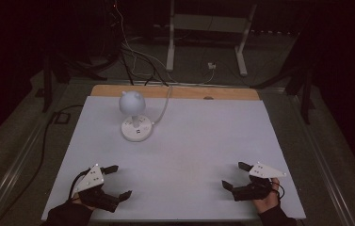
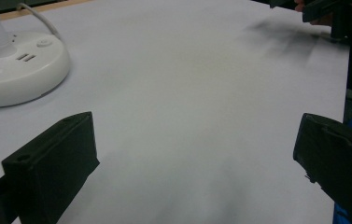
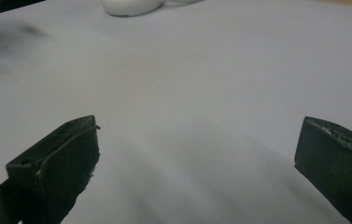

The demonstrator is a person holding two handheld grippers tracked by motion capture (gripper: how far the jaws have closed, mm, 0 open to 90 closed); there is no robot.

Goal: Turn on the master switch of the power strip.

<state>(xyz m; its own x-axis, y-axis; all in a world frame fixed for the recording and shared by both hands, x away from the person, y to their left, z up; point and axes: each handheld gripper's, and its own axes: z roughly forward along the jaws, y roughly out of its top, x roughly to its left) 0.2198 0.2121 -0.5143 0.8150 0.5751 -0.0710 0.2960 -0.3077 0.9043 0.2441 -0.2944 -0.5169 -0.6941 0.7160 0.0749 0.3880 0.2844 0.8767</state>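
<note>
High view: both grippers wide apart, lamp at the far left

Left gripper [image 1: 121, 181] and right gripper [image 1: 234, 175] rest near the white counter's [image 1: 184, 150] front edge, jaws spread wide, holding nothing. Round-headed white desk lamp [image 1: 135, 117] stands well beyond the left gripper, its cord [image 1: 165, 104] trailing back.

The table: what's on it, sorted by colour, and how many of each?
White: 1, a lamp with a round base and cord.
Black: 2, the left gripper and the right gripper, both open and empty, held low at the near edge of the table.
Total: 3.
</note>
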